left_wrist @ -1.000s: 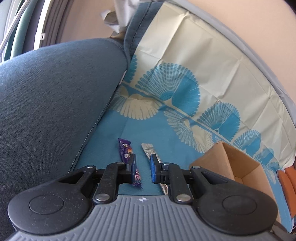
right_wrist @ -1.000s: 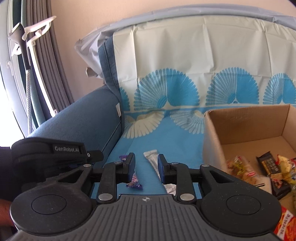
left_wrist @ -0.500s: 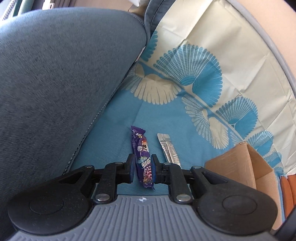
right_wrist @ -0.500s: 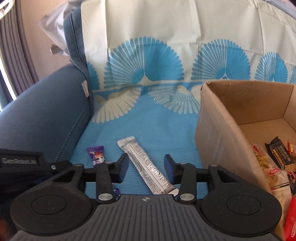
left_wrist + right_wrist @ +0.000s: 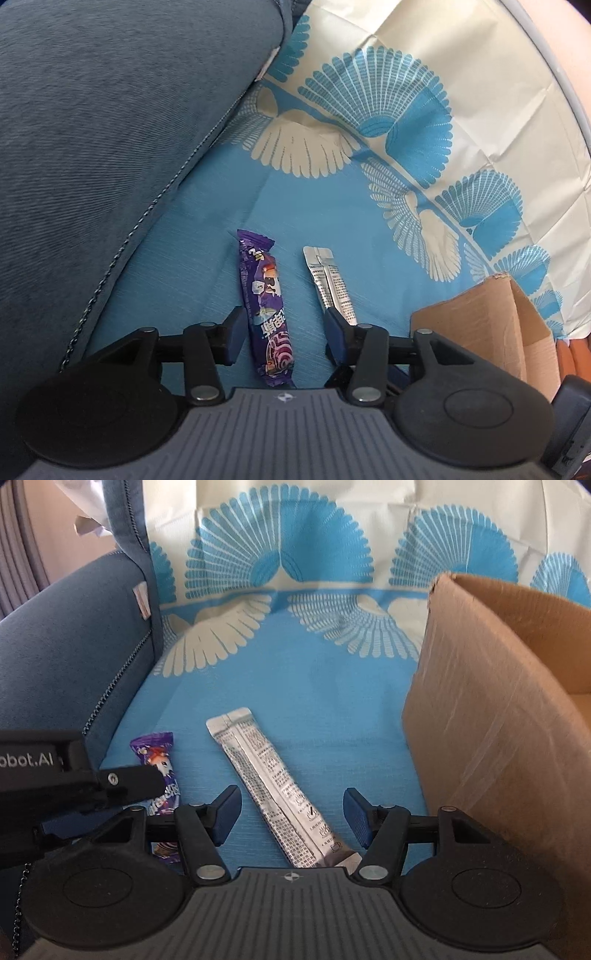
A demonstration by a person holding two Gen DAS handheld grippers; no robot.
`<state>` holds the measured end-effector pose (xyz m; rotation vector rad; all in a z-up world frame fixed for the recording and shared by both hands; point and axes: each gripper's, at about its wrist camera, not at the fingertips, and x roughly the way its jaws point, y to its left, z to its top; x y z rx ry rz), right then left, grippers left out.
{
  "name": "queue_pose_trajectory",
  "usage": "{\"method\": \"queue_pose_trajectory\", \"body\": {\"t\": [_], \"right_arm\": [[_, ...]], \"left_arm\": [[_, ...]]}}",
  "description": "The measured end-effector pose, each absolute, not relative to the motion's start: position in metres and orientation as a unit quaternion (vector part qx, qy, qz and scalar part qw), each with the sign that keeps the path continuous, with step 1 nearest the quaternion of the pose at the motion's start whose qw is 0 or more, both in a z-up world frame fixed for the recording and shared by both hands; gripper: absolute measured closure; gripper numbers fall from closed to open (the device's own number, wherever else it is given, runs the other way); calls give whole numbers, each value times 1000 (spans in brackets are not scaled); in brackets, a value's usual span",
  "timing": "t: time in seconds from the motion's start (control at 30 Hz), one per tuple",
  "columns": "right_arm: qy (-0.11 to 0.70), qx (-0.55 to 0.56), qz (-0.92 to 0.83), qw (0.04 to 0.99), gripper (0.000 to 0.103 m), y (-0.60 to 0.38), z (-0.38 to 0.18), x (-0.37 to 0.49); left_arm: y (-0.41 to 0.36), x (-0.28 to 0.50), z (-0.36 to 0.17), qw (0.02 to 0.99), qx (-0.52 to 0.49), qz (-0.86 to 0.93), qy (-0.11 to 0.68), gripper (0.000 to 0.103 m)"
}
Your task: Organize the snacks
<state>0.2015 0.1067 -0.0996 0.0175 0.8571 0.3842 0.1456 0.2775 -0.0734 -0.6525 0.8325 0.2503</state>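
Note:
A purple snack packet lies on the blue sofa cover, and also shows in the right wrist view. My left gripper is open, its jaws on either side of the packet's lower half without touching it. A silver stick sachet lies just right of the packet, and also shows in the left wrist view. My right gripper is open, straddling the sachet's lower end. The cardboard box stands to the right; its contents are out of view.
The dark blue sofa armrest rises close on the left. The patterned cover runs up the backrest. The left gripper's body sits right beside my right gripper. The box corner is near the left gripper's right side.
Both grippers have lowered and moved forward over their snacks. The left jaws opened wider around the purple packet. The right jaws opened wider around the silver sachet.

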Motion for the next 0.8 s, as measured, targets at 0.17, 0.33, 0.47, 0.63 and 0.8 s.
{"method": "queue_pose_trajectory", "body": {"t": [0.17, 0.33, 0.47, 0.63, 0.8], "right_arm": [[423, -1, 202, 883, 40, 107, -107, 201], [411, -17, 223, 884, 68, 111, -105, 199], [416, 0, 237, 878, 79, 106, -104, 192], [424, 7, 233, 875, 84, 96, -100, 177], [449, 26, 214, 867, 80, 80, -97, 170]], "left_arm": [[274, 150, -79, 852, -301, 122, 410, 52], [270, 150, -83, 852, -286, 126, 420, 52], [273, 152, -81, 854, -288, 132, 413, 52], [276, 156, -80, 850, -304, 137, 407, 52], [271, 162, -81, 850, -282, 146, 420, 52]]}}
